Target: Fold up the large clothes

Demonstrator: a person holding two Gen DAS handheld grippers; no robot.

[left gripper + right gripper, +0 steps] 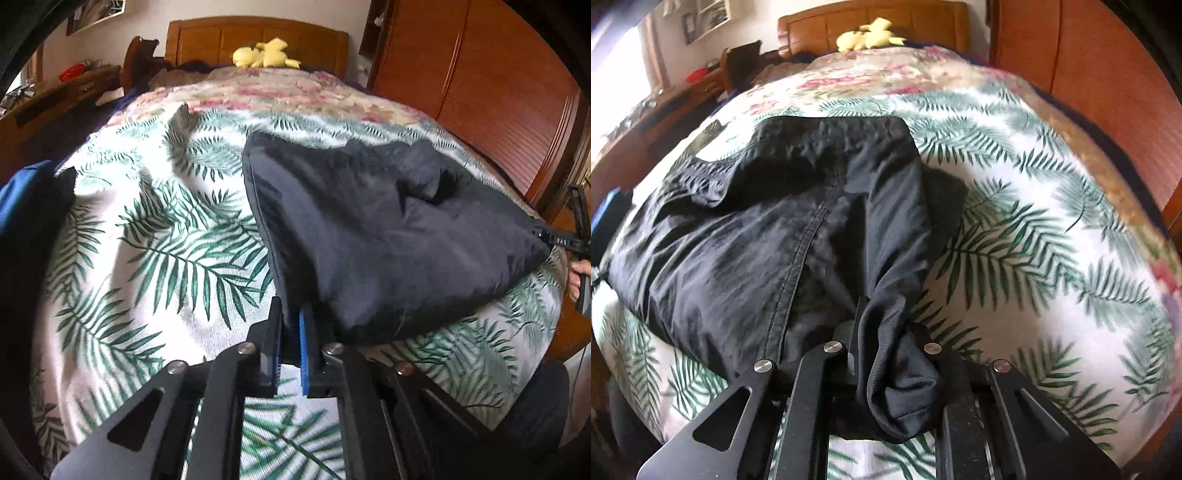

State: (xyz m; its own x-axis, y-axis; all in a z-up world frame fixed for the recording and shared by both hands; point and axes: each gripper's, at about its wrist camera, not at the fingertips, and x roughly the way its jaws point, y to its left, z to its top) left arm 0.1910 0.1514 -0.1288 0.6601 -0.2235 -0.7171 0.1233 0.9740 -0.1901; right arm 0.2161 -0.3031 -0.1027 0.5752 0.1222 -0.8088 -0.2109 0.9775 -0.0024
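A large black garment (384, 236) lies spread on the bed's palm-leaf sheet (155, 236). My left gripper (293, 314) is shut on the garment's near left corner, its blue pads pinching the cloth. In the left wrist view my right gripper (554, 240) holds the garment's right corner at the bed's right edge. In the right wrist view the garment (768, 236) shows a long stitched seam, and my right gripper (882, 317) is shut on a bunched end of it, cloth draping over the fingers.
A floral quilt (280, 92) covers the bed's far end, with a yellow plush toy (264, 55) by the wooden headboard (255, 37). A wooden wardrobe (480, 81) stands on the right, a cluttered desk (55, 99) on the left. Blue cloth (22, 188) lies at the left edge.
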